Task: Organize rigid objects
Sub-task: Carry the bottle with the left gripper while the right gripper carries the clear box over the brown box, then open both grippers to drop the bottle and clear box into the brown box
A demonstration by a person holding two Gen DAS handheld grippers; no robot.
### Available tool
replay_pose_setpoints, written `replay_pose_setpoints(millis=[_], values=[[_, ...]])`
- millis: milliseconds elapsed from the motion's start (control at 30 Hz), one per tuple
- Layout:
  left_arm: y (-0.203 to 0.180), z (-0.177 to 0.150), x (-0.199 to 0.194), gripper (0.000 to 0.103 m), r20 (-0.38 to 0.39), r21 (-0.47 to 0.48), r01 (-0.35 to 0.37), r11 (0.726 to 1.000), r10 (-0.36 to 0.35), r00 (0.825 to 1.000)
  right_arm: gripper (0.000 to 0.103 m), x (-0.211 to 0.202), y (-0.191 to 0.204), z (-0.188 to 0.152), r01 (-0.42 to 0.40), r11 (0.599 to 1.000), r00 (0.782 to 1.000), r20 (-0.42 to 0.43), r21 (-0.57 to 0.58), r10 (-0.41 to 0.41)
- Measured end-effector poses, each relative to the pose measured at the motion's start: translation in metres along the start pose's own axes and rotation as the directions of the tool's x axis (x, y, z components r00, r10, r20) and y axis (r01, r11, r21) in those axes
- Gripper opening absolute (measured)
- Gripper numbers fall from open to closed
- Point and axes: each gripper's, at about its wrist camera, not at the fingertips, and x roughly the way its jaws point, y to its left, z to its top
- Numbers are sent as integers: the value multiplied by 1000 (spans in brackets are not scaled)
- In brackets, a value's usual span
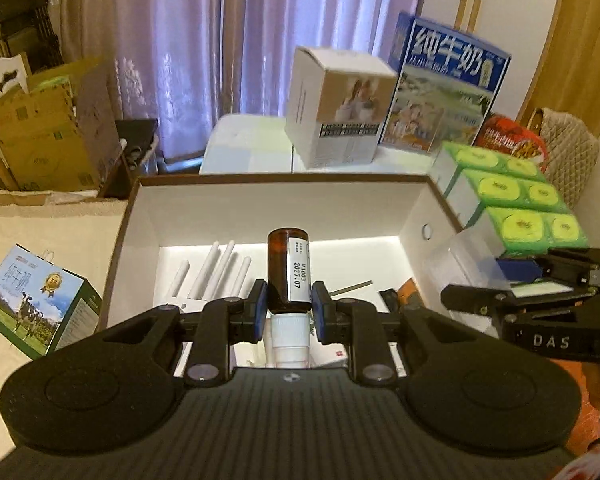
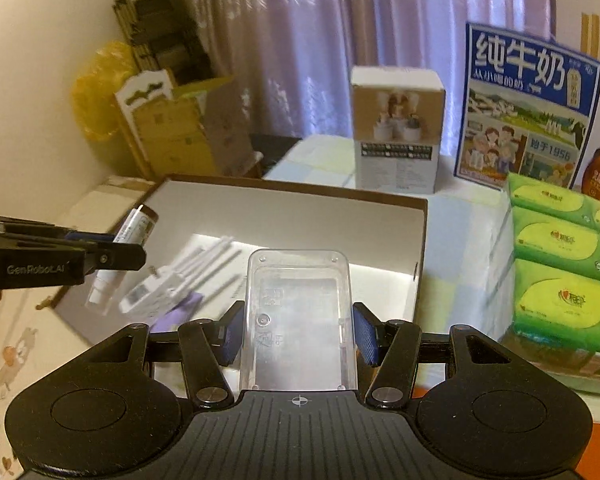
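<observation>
I have the left gripper clamped on the bottle, its blue pads pressed to the brown glass just above the white cap, which sits between the pads and my camera. The bottle's long axis runs along the fingers toward 12 o'clock, base far, cap near, label with "2027.07" facing up. It hangs over the open box, above the white router with its antennas lying on the box floor. In the right wrist view the bottle sits at 9 o'clock, tilted with its brown end up and white cap down. The right gripper is closed on the clear case, pads against its two long sides; the case's long axis also points to 12 o'clock, its far end reaching over the box's near part. Both grippers point forward over the box, the right one at 3 o'clock of the left.
</observation>
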Motion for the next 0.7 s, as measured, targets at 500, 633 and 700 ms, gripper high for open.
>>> replay_pose_setpoints(millis=[500,633,700], values=[[12,18,80,19,-115,40,11,999,-6,993,53,71,-17,21,94,995,992,-86,-17,-95],[15,23,93,19,-129,43,12,999,-6,992,53,83,-19,24,105,994,989,-101,-12,-106],[15,25,99,19,-132,43,11,999,-5,991,53,87,-20,25,109,994,988,-106,-7,-109]])
